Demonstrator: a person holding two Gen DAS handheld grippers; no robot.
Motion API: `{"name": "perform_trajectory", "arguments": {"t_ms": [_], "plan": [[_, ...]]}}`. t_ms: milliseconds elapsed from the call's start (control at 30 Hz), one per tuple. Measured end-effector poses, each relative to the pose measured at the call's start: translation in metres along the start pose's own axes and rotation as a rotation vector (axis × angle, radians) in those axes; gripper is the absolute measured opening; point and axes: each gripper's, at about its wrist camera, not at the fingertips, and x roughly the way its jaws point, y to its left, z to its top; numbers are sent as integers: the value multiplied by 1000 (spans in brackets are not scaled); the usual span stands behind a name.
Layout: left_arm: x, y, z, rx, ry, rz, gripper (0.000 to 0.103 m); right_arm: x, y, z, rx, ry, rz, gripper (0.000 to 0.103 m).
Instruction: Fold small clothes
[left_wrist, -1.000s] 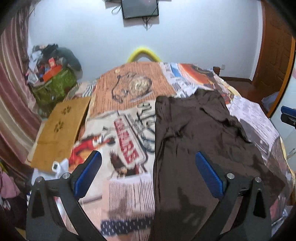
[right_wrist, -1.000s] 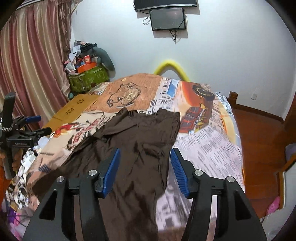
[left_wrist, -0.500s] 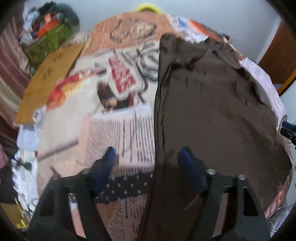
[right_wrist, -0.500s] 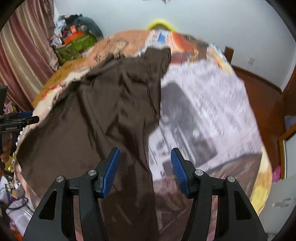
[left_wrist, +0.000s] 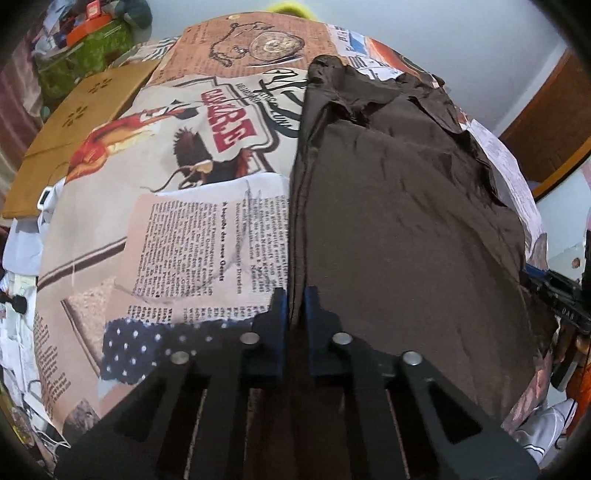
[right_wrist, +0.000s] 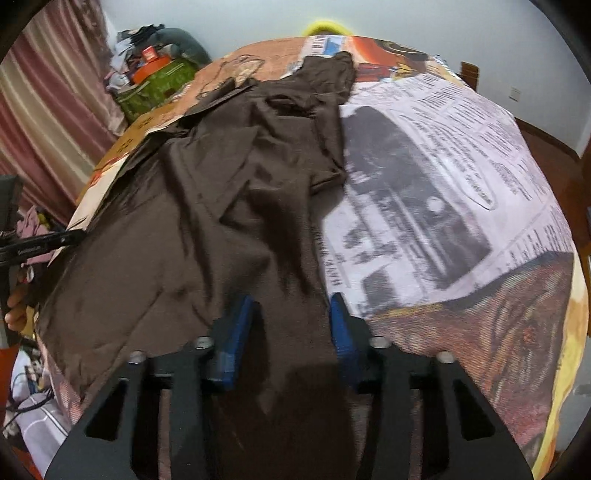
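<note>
Left gripper (left_wrist: 294, 306) clamped on near left edge of brown garment (left_wrist: 399, 229); jaws just closed. Right gripper (right_wrist: 291, 325) astride near right edge, jaws narrowing, pads clear of cloth. Garment spread on printed bedspread (left_wrist: 192, 221). Beyond garment's left: cardboard sheet (left_wrist: 74, 125), green bag (right_wrist: 159, 86) heaped with clutter.

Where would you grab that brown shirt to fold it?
By its near hem, one corner per gripper, coming down from above. The brown shirt lies flat on the bed, so only edges pinch up. The left gripper already clamps the side edge; the right gripper straddles the other, closing.
</note>
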Motion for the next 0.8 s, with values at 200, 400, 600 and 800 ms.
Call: {"name": "perform_trajectory", "arguments": {"t_ms": [200, 400, 600, 800], "plan": [[-8, -4, 7, 15, -37, -2, 5, 0, 4, 3, -9, -34, 6, 7], [-31, -8, 26, 14, -116, -20, 4, -20, 4, 16, 6, -115, 38, 6], [-48, -22, 56, 51, -195, -26, 4, -42, 8, 41, 3, -214, 57, 6], [-51, -33, 97, 78, -260, -25, 4, -49, 6, 71, -7, -278, 61, 5]]}}
